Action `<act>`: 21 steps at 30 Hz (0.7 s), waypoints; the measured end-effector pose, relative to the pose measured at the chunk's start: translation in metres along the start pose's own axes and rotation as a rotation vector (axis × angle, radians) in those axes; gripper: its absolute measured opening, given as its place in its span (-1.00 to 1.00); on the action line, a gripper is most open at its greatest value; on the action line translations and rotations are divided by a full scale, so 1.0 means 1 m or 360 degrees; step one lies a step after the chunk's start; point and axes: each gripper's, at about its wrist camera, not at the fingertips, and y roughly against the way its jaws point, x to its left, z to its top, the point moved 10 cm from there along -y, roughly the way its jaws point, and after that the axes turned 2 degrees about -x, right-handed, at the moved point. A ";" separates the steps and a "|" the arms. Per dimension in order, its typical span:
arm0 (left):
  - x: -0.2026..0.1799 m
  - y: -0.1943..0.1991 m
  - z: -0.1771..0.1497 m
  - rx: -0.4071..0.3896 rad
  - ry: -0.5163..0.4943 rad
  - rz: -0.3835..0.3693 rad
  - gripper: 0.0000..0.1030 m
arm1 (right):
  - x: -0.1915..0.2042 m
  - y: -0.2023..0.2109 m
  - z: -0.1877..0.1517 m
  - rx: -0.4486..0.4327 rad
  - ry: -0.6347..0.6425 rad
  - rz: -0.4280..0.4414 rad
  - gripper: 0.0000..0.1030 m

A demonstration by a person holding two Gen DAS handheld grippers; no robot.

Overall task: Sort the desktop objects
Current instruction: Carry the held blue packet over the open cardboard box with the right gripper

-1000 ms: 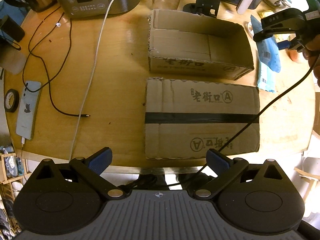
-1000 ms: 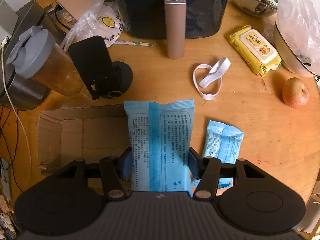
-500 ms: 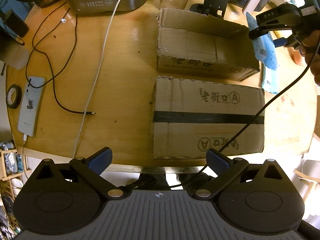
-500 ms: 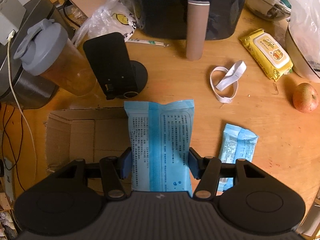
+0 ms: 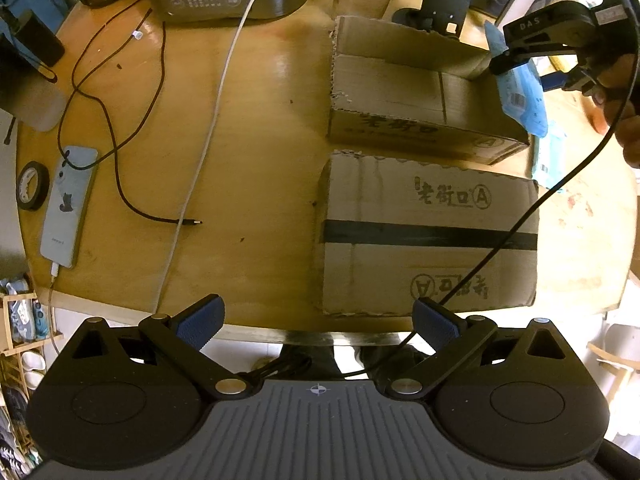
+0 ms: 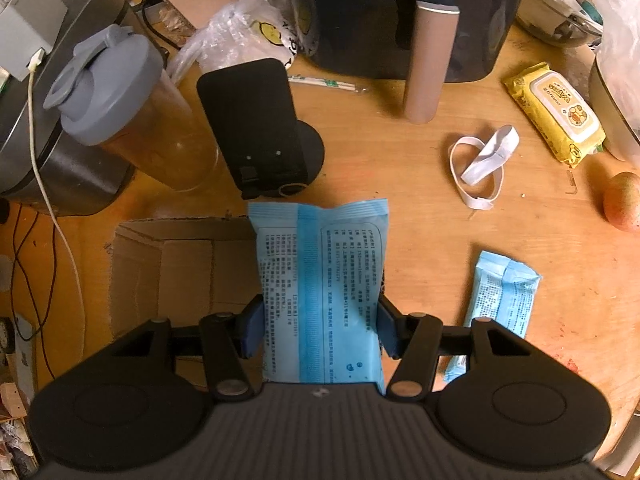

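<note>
Beside the open box (image 6: 176, 276), right fingers (image 6: 256, 328) clamp a blue packet (image 6: 320, 292); left fingers (image 5: 200, 320) gape empty.

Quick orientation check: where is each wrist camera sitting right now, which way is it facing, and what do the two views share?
Left wrist: above the table's near edge, facing down at the closed carton; own left gripper open, plus the right gripper and a hand.
Right wrist: over the open box's right end, facing steeply down; own jaws clamp the blue packet.
Shared: open box, held packet.

Open cardboard box (image 6: 180, 272) lies clear inside; a phone stand (image 6: 256, 128) (black) and tumbler (image 6: 132, 108) crowd behind it.
</note>
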 end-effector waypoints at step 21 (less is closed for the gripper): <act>0.008 0.001 -0.002 0.0000 0.0013 0.0008 1.00 | 0.008 -0.009 -0.002 0.0010 -0.0002 -0.0004 0.05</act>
